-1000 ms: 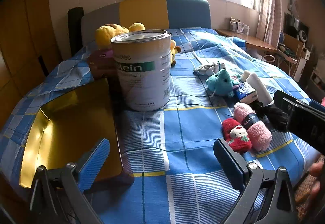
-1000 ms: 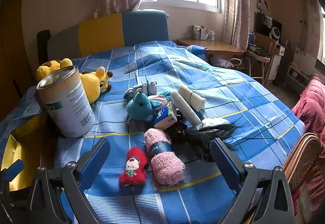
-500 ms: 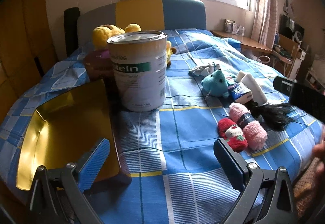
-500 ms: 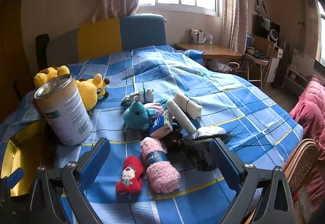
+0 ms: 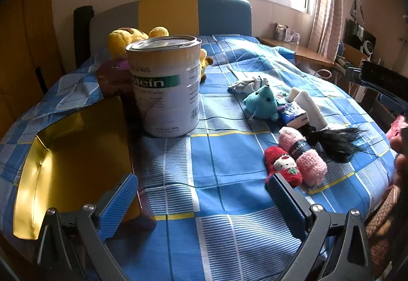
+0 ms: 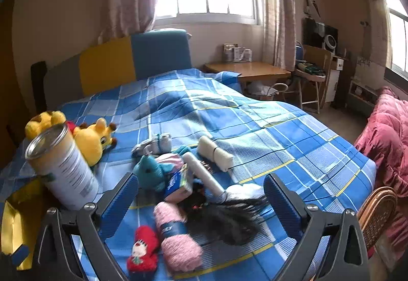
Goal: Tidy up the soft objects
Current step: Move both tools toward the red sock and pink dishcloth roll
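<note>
Left gripper (image 5: 201, 194): held wide apart over the blue checked bedspread (image 5: 229, 163); nothing was gripped.
Right gripper (image 6: 201, 191): likewise spread wide and empty, raised above the pile of soft things.
Soft objects: a red plush (image 6: 142, 251), a pink yarn roll (image 6: 176, 240), black hair-like fibre (image 6: 229, 219), a teal plush (image 6: 153, 171), white rolls (image 6: 216, 153) and a tissue pack (image 6: 178, 182) were seen clustered and touching on the bed; a yellow plush (image 6: 94, 138) lay apart, behind the tin (image 5: 165, 87).
Gold box (image 5: 71, 163): open and seen empty, just beside the tin at the bed's edge.
Tin: lid was closed; contents could not be told.
Risk, tangling: the black fibre might be dragged along if the yarn were lifted, since they lay touching.
Risk, tipping: the box could be nudged off the edge, as it sat on soft bedding.
Risk, grasp: plush might be squeezed out of the pads if pinched shallowly.
</note>
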{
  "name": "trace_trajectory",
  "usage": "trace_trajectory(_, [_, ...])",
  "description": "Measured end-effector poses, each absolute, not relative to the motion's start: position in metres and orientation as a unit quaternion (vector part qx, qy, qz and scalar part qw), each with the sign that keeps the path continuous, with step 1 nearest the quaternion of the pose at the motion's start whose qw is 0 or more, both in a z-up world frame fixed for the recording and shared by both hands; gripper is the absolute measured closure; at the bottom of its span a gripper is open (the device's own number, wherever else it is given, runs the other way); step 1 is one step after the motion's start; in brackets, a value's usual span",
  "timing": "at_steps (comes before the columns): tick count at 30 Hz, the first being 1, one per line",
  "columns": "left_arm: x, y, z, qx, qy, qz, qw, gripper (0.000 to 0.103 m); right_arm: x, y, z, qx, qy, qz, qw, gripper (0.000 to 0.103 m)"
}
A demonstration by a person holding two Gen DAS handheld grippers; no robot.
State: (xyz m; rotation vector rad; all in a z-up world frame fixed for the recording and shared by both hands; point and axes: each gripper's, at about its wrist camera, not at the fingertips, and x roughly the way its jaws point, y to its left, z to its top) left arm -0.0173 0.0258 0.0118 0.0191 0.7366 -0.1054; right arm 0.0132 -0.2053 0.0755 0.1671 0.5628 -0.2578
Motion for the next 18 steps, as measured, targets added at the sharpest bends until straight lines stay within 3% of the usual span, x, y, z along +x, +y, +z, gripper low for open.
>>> trace_trajectory(18, [-0.015, 0.009, 0.008, 0.034, 0.365, -0.076, 0.927, 0.0, 0.04, -0.26, 0.034, 0.2, 0.312, -0.104, 0.923, 0.002])
